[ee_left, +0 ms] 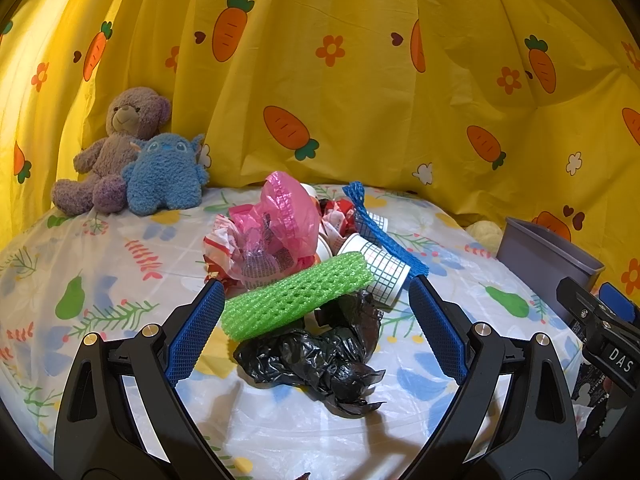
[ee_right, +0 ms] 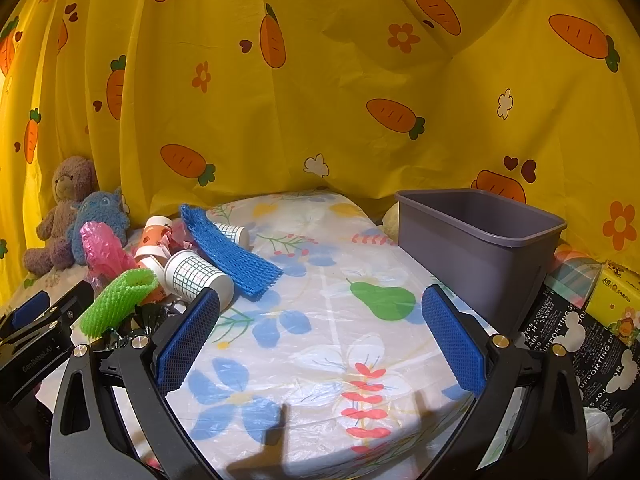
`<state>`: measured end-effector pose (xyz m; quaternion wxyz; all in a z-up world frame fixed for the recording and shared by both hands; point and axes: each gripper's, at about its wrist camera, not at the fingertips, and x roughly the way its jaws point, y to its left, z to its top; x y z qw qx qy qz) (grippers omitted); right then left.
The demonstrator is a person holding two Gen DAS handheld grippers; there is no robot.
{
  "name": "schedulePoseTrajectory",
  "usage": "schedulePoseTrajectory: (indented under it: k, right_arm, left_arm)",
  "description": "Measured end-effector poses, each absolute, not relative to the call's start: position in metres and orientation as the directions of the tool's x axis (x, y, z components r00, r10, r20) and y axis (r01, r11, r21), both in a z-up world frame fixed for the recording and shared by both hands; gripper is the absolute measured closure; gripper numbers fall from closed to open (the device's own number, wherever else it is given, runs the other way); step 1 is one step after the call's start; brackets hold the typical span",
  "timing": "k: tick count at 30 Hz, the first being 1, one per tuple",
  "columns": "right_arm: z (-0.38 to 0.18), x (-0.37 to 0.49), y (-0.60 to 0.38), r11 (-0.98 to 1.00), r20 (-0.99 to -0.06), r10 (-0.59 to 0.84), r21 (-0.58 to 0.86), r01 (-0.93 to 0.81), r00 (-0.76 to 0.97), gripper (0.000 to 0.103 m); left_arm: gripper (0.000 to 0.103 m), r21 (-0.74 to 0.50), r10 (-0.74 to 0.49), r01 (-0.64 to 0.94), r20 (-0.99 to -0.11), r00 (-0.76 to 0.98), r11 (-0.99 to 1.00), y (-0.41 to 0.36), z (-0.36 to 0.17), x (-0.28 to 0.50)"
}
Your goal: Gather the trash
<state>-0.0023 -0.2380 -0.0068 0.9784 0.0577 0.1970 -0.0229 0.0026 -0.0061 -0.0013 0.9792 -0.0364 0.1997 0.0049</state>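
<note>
Nothing is collected yet, as far as I can see. The grey bin [ee_right: 480, 248] stands at the right end of the counter [ee_right: 320, 360], and what shows of its inside looks bare; its floor is hidden from me.

All the trash sits in one heap toward the left, well apart from the bin. Largest first: the pink plastic bag [ee_left: 280, 220] on top at the back, the crumpled black bag [ee_left: 320, 356] nearest me, the green foam net [ee_left: 296, 296] lying across the black bag's far edge, and the blue foam net [ee_right: 228, 252] trailing off the heap toward the bin. Then come the smaller pieces: a checked paper cup [ee_right: 198, 276] on its side, further cups behind it, and red-and-white wrappers [ee_left: 340, 212] tucked in the middle.

My left claw [ee_left: 316, 328] is spread wide and holds nothing, its blue pads either side of the green net and black bag, not touching them. My right claw [ee_right: 320, 340] is also wide and holding nothing, over bare counter between heap and bin.

So I judge the whole job remains: every piece has to go into the bin.
</note>
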Motion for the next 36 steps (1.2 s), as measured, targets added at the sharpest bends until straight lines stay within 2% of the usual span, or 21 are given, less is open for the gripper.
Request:
schedulePoseTrajectory:
  k: [13, 18, 23, 25, 26, 29, 33, 36]
  right_arm:
    - [-0.009, 0.000, -0.235, 0.992, -0.387, 0.002, 0.114, 0.045, 0.922, 0.005]
    - [-0.016, 0.003, -0.222, 0.994, -0.392, 0.052, 0.108, -0.010, 0.918, 0.008]
    - [-0.031, 0.012, -0.190, 0.984, -0.433, 0.171, 0.111, -0.135, 0.885, 0.015]
    - [-0.039, 0.017, -0.173, 0.970, -0.459, 0.242, 0.128, -0.206, 0.855, 0.028]
    - [-0.043, 0.019, -0.163, 0.963, -0.472, 0.271, 0.129, -0.238, 0.839, 0.028]
    - [-0.057, 0.024, -0.133, 0.931, -0.512, 0.360, 0.146, -0.334, 0.780, 0.035]
    - [-0.069, 0.029, -0.102, 0.898, -0.544, 0.425, 0.151, -0.414, 0.723, 0.036]
    - [-0.077, 0.036, -0.089, 0.888, -0.575, 0.433, 0.140, -0.438, 0.694, 0.047]
  left_arm:
    - [0.011, -0.079, -0.030, -0.001, -0.385, 0.922, 0.997, -0.005, -0.005, 0.008]
    - [0.011, -0.085, 0.024, -0.060, -0.371, 0.928, 0.995, 0.017, -0.001, 0.008]
    - [0.011, -0.100, 0.120, -0.164, -0.350, 0.929, 0.981, 0.047, 0.003, 0.005]
    - [0.011, -0.102, 0.147, -0.192, -0.344, 0.927, 0.976, 0.057, 0.004, 0.003]
    - [0.011, -0.106, 0.157, -0.204, -0.342, 0.926, 0.973, 0.061, 0.004, 0.002]
    - [0.011, -0.116, 0.172, -0.223, -0.337, 0.926, 0.968, 0.072, 0.004, -0.002]
    - [0.011, -0.125, 0.174, -0.228, -0.340, 0.924, 0.966, 0.080, 0.000, -0.005]
    - [0.011, -0.122, 0.159, -0.215, -0.354, 0.922, 0.969, 0.080, -0.005, -0.004]
